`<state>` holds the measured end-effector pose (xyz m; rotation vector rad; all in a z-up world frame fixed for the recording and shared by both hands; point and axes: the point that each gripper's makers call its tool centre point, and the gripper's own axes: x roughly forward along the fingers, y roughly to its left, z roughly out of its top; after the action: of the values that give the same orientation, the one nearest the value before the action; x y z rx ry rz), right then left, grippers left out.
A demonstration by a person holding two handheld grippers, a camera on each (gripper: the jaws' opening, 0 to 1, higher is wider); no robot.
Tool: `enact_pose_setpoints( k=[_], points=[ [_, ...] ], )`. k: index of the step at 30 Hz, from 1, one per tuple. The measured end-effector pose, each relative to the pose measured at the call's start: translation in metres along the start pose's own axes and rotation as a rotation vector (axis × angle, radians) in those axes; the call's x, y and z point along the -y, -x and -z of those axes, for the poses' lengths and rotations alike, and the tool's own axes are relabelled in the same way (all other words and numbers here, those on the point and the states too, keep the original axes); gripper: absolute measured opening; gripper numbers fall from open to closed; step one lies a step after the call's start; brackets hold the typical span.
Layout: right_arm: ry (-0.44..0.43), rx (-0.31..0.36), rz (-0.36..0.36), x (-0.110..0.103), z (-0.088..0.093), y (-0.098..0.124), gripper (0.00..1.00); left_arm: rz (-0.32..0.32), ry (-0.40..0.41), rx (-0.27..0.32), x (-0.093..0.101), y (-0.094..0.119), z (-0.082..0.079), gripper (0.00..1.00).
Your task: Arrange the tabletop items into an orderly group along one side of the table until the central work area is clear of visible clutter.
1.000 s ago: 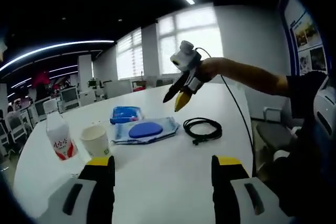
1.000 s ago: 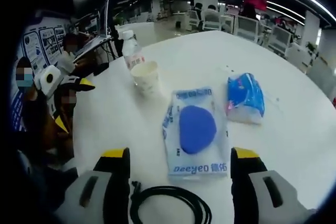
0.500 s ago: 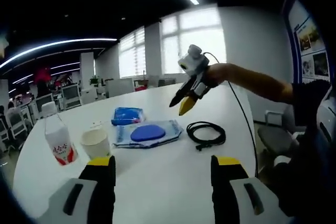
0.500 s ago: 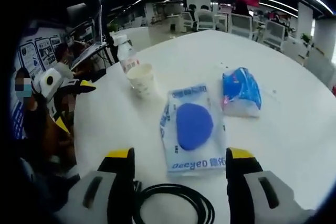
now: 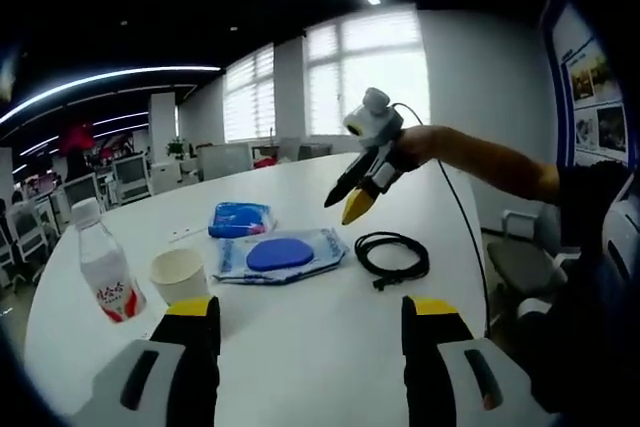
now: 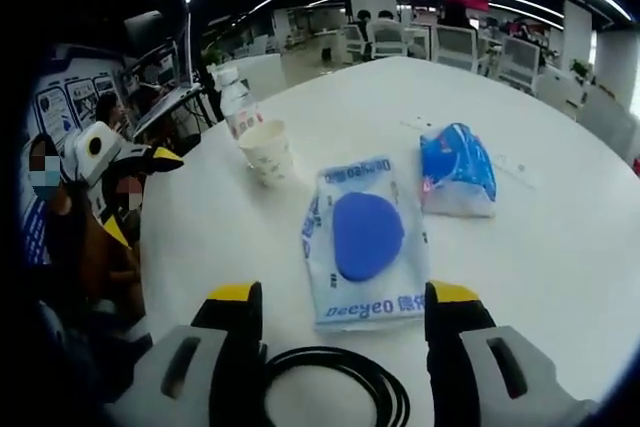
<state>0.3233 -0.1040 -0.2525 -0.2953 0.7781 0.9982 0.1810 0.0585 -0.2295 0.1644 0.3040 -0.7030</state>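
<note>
On the white round table (image 5: 300,347) stand a plastic bottle (image 5: 105,272) with a red label and a paper cup (image 5: 180,275). Beside them lie a wet-wipe pack (image 5: 280,254) with a blue lid, a blue tissue pack (image 5: 240,218) and a coiled black cable (image 5: 392,255). My left gripper (image 5: 310,309) is open above the near table edge with nothing in it. My right gripper (image 6: 342,297) is open too, hovering over the cable (image 6: 330,387), with the wipe pack (image 6: 365,237) just ahead. Farther off are the tissue pack (image 6: 457,169), the cup (image 6: 265,152) and the bottle (image 6: 237,107).
The right gripper (image 5: 347,199) hangs in a hand above the cable. The left gripper (image 6: 125,162) shows at the table's left edge. Office desks and chairs (image 6: 470,47) stand beyond the table, with windows (image 5: 370,77) behind. Bare table surface lies near the left gripper.
Both views have shifted slightly with the hands. The right gripper has drawn a little closer over the cable and the wipe pack. The items on the table have not moved.
</note>
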Motion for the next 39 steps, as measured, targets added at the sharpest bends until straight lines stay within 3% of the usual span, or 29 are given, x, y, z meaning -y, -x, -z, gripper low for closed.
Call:
enact_pose_setpoints(
  k=[4,6,15,22,26,28,33,39],
  points=[
    [-0.009,0.003,-0.004,0.001,0.0,0.0,0.6,0.0,0.0,-0.003,-0.001,0.0,-0.005,0.73],
    [-0.014,0.013,-0.006,-0.015,0.016,0.0,0.58,0.001,-0.003,-0.004,-0.003,-0.001,-0.009,0.73],
    [-0.032,0.015,-0.022,-0.011,0.016,0.001,0.54,0.037,0.018,0.0,-0.009,-0.008,-0.025,0.7],
    [-0.015,-0.017,0.013,-0.003,0.024,0.001,0.75,0.028,0.052,-0.046,-0.019,-0.015,-0.023,0.82],
    [-0.015,-0.019,0.045,0.002,0.025,0.002,0.94,0.019,0.07,-0.068,-0.02,-0.018,-0.02,0.88],
    [-0.016,-0.023,0.056,-0.001,0.03,0.003,0.99,0.019,0.072,-0.071,-0.019,-0.02,-0.021,0.91],
    [-0.028,-0.022,0.063,-0.002,0.037,0.006,1.0,0.039,0.091,-0.075,-0.017,-0.024,-0.032,0.99],
    [-0.046,-0.02,0.064,0.002,0.04,0.006,1.0,0.054,0.093,-0.086,-0.017,-0.029,-0.043,1.0]
  ],
)
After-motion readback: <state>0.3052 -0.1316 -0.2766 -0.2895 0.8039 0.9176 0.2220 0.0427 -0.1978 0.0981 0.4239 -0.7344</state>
